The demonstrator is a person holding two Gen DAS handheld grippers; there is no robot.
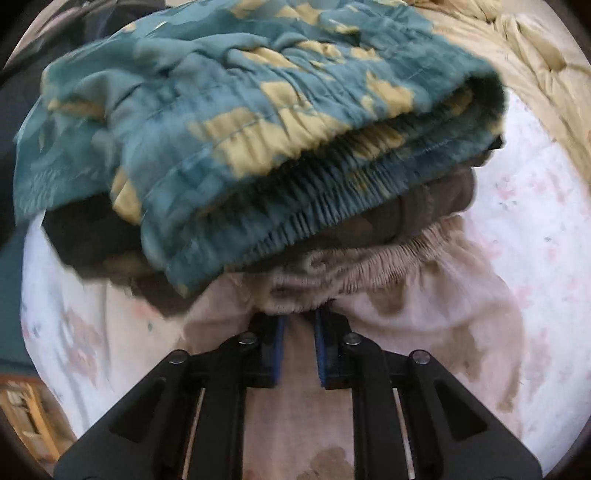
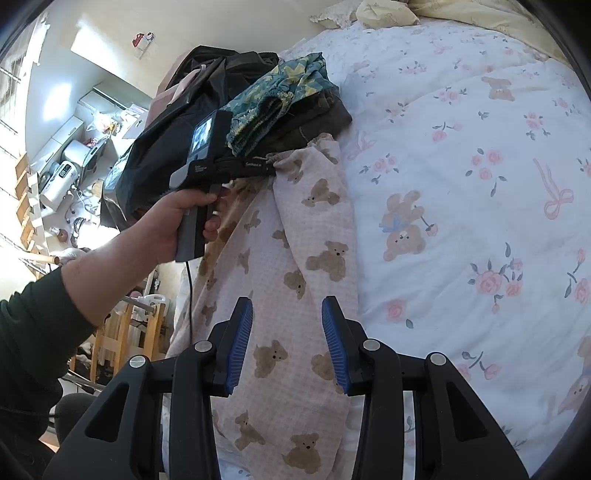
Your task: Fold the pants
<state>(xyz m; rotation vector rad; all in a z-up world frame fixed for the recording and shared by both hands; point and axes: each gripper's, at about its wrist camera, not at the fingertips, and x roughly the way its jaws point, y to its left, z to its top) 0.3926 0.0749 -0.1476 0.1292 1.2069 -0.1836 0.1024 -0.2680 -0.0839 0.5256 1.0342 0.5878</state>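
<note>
A person's left hand (image 2: 184, 221), in a dark sleeve (image 2: 33, 325), grips the handle of the left gripper (image 1: 299, 321) at the edge of a bed, its tips at the gathered waistband of the pink bear-print pants (image 2: 295, 258). In the left wrist view its blue pads (image 1: 320, 347) stand a narrow gap apart, with the waistband's frilled edge bunched right at the tips; whether the pads actually pinch the cloth cannot be told. Just beyond the waistband sits a stack of folded clothes: a teal-and-yellow patterned garment (image 1: 240, 129) on top, a dark brown garment (image 2: 325, 110) beneath it, and a black garment (image 2: 207, 88) heaped to the left. The pants lie lengthwise along the bed's near edge on a white floral bedspread (image 2: 480, 184), one leg folded over the other. Lower in the right wrist view, the right gripper (image 2: 288, 343) hovers over the leg end of the pants, its blue-padded jaws well apart with nothing pressed between them. A yellow quilt (image 2: 461, 14) lies bunched at the far side of the bed.
</note>
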